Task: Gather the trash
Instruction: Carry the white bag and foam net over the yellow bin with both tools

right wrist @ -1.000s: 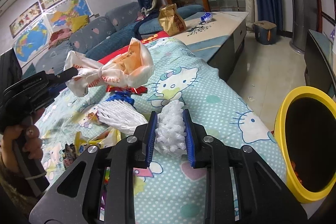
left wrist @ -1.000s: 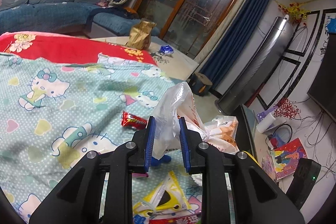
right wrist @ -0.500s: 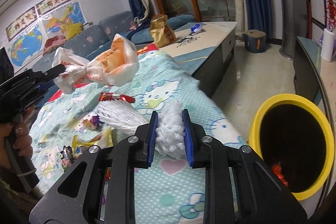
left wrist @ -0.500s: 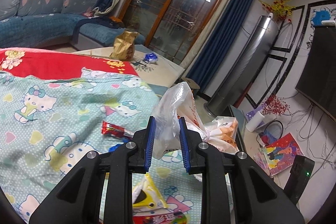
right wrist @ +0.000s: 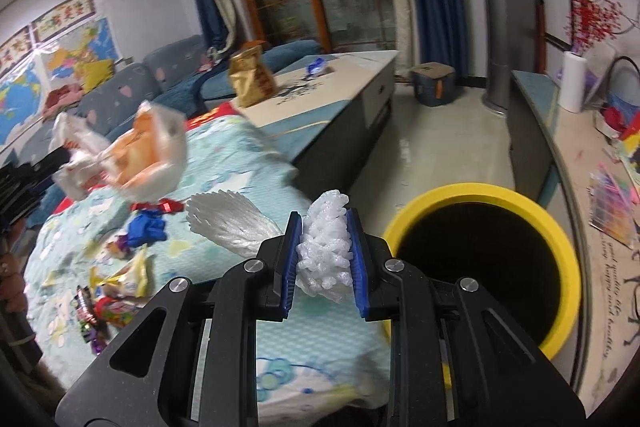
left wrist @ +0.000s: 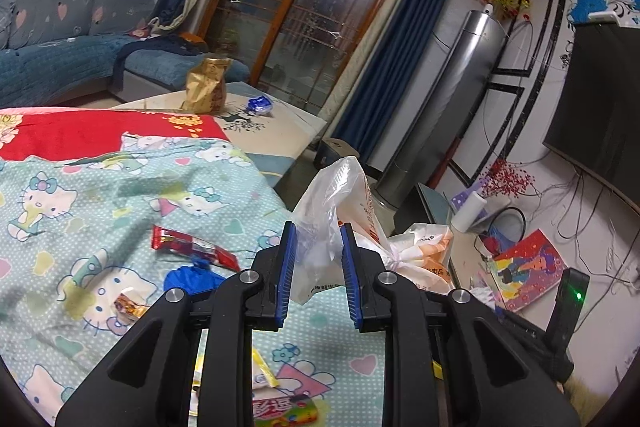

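My left gripper (left wrist: 316, 259) is shut on a knotted white and orange plastic bag (left wrist: 352, 223), held in the air past the edge of the Hello Kitty cloth. The bag also shows blurred in the right wrist view (right wrist: 132, 155). My right gripper (right wrist: 324, 251) is shut on a white foam net sleeve (right wrist: 326, 247), held just left of the yellow trash bin (right wrist: 480, 195), whose open mouth is dark. Loose trash lies on the cloth: a red wrapper (left wrist: 192, 247), a blue crumpled piece (left wrist: 192, 277), a second white foam net (right wrist: 232, 223) and several candy wrappers (right wrist: 120, 283).
A low table (right wrist: 352, 75) behind the cloth holds a gold bag (right wrist: 250, 79) and a blue wrapper (right wrist: 318, 67). A grey cabinet (right wrist: 560, 147) with clutter runs along the right wall. A silver floor-standing air conditioner (left wrist: 452, 99) and a small stool (right wrist: 434, 83) stand beyond. A sofa (left wrist: 60, 59) lies far left.
My right gripper has swung right with the foam net, so the yellow bin now fills the view beside it. My left gripper has carried the bag toward the cloth's edge.
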Demonstrator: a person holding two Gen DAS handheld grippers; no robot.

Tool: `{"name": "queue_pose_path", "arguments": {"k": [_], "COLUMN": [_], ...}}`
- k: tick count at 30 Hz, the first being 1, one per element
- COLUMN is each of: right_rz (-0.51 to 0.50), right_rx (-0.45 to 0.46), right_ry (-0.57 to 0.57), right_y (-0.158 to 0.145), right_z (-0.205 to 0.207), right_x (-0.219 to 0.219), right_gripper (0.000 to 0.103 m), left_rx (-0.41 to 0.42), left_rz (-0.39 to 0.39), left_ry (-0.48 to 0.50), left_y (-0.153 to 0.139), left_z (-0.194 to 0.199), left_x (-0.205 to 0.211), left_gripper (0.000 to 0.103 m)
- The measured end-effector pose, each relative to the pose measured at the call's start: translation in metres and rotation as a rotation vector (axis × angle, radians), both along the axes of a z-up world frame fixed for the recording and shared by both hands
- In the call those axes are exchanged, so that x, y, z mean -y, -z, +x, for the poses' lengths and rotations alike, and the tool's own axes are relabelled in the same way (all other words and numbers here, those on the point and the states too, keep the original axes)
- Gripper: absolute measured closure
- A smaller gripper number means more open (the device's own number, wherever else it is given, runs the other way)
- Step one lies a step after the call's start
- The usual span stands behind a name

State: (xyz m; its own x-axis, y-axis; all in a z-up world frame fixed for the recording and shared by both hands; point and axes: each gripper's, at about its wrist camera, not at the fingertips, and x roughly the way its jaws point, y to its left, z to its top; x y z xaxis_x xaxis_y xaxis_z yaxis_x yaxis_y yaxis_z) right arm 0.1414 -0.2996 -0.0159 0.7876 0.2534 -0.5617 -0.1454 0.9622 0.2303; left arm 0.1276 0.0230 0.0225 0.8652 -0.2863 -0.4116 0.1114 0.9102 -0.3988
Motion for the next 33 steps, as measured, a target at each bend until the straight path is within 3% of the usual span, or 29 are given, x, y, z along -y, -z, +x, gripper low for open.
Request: {"name": "queue_pose_path", "arguments": {"k": [33], "right_rz": [-0.008], "right_rx": [0.035], "right_ry": [0.244], "right_y": [-0.011], "right_z": [-0.001], "right_x": [0.088], "right_gripper": [0.086], "left_rx": [-0.006], "left_rz": [0.125], "left_ry": [0.217], "left_y": [0.008], "left_z": [0.008], "left_x": [0.102], "left_gripper": [0.082]}}
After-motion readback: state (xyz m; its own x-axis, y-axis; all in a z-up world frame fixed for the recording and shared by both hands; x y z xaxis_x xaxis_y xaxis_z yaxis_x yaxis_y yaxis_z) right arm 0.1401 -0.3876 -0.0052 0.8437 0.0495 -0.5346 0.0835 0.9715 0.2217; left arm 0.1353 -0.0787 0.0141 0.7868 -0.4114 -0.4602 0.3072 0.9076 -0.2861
